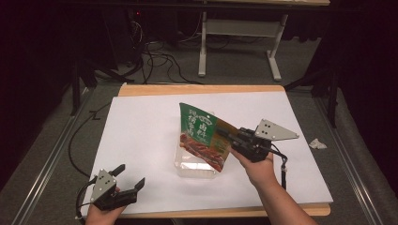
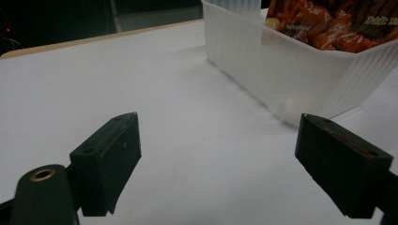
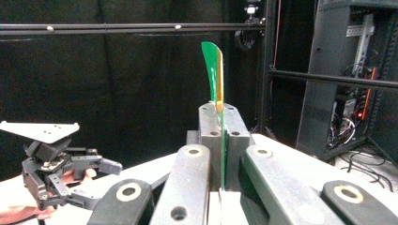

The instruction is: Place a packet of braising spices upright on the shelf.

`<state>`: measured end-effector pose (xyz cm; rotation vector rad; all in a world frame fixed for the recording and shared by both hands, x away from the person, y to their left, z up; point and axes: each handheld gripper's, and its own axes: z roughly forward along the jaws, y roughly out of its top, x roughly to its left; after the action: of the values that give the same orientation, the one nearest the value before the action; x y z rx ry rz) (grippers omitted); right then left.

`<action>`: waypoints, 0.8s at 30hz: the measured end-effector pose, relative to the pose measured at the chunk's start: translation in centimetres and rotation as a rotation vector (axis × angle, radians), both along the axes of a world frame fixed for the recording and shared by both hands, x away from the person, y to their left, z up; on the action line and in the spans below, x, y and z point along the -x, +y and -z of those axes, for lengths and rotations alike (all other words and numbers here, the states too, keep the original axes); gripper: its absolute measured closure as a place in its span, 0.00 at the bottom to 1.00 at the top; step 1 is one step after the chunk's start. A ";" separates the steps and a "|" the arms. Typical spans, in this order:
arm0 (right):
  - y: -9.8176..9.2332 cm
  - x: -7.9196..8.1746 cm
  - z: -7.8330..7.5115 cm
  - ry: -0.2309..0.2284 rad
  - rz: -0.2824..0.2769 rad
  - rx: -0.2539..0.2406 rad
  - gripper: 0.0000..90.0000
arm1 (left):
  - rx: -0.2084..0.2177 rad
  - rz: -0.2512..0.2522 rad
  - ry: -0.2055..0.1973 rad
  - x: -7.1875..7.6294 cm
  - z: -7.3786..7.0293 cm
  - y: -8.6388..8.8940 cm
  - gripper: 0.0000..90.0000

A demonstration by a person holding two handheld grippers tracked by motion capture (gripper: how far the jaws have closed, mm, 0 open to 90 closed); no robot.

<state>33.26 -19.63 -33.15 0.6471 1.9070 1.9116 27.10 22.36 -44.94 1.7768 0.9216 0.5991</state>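
Pinching the green snack packet (image 1: 202,136) edge in my shut right gripper (image 1: 233,137), I have it half-lowered into the clear plastic tub (image 1: 197,167) at mid-table; seating it remains, my left gripper (image 1: 130,177) idle, wide open, near left.

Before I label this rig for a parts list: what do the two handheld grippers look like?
Both are black, two-jawed, with blocky pads. Left gripper and right gripper each carry a grey three-cornered plate dotted with holes and trail a black cable. Forearms are bare, no sleeves showing.
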 end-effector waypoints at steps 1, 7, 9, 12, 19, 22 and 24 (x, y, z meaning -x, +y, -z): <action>0.1 0.0 0.1 0.004 -0.004 -0.001 1.00 | 0.000 0.000 0.000 0.0 0.0 0.0 0.17; 0.6 0.0 0.3 0.009 -0.011 0.014 1.00 | 0.003 0.000 -0.001 0.1 0.0 0.0 0.17; 0.7 0.0 0.5 0.013 -0.006 0.020 1.00 | 0.003 0.000 0.000 0.1 0.0 0.0 0.17; 0.8 -0.2 0.7 0.016 0.000 0.012 1.00 | -0.002 0.002 0.001 0.0 0.0 0.0 0.17; 0.9 -0.4 1.0 0.020 0.004 0.010 1.00 | -0.001 0.004 0.010 0.0 0.1 -0.1 0.17; 1.1 -0.5 1.1 0.020 0.002 0.011 1.00 | -0.001 0.005 0.012 -0.1 0.1 -0.1 0.17; 1.2 -0.5 1.1 0.021 0.004 0.012 1.00 | 0.002 0.004 0.015 -0.1 0.2 -0.1 0.17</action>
<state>33.79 -18.47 -34.29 0.6687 1.9275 1.8966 27.18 22.24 -45.12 1.7827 0.9280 0.5826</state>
